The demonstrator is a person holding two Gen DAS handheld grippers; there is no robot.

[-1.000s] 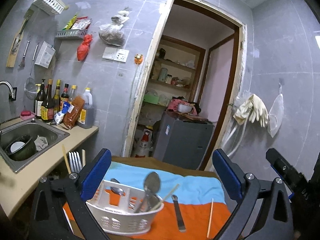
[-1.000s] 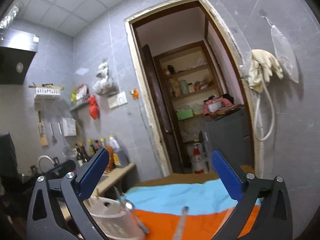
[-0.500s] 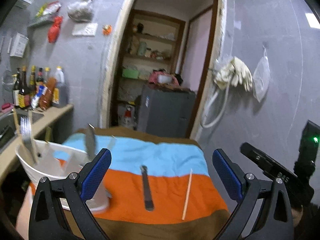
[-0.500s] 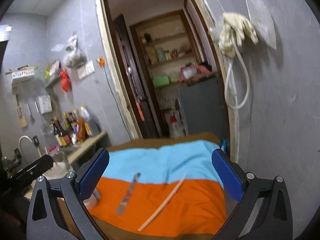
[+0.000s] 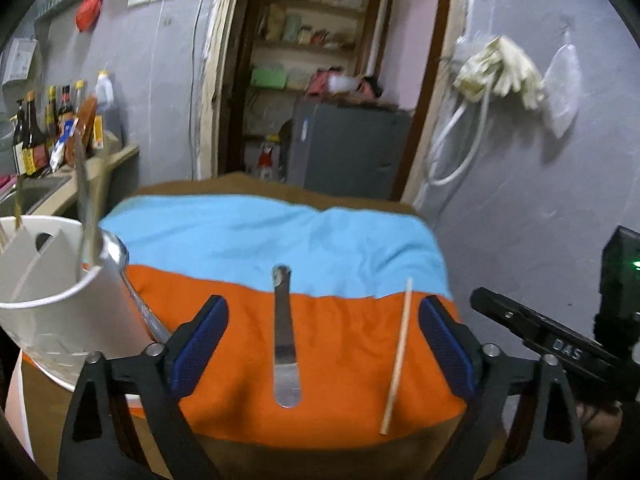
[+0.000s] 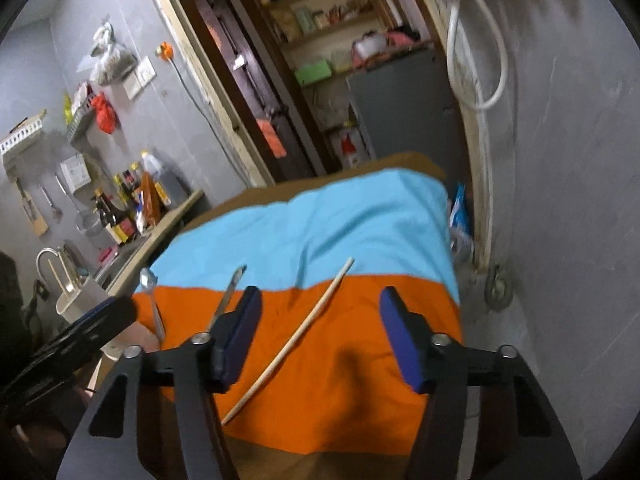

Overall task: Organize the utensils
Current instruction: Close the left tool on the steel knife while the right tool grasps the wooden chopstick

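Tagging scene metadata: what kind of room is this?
Most likely a small home kitchen. A sink with tap sits in a counter lined with sauce bottles, cooking tools hang on the grey tiled wall, and a white utensil caddy stands on the cloth-covered table.

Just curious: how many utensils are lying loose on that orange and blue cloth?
2 clearly: a metal knife in the middle and a wooden chopstick to its right. A spoon beside the white caddy may be leaning rather than loose.

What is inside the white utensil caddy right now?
In the white utensil caddy, a divider with a handle hole, a metal utensil handle and chopsticks stand upright. Its wall hides their lower ends and the bottom.
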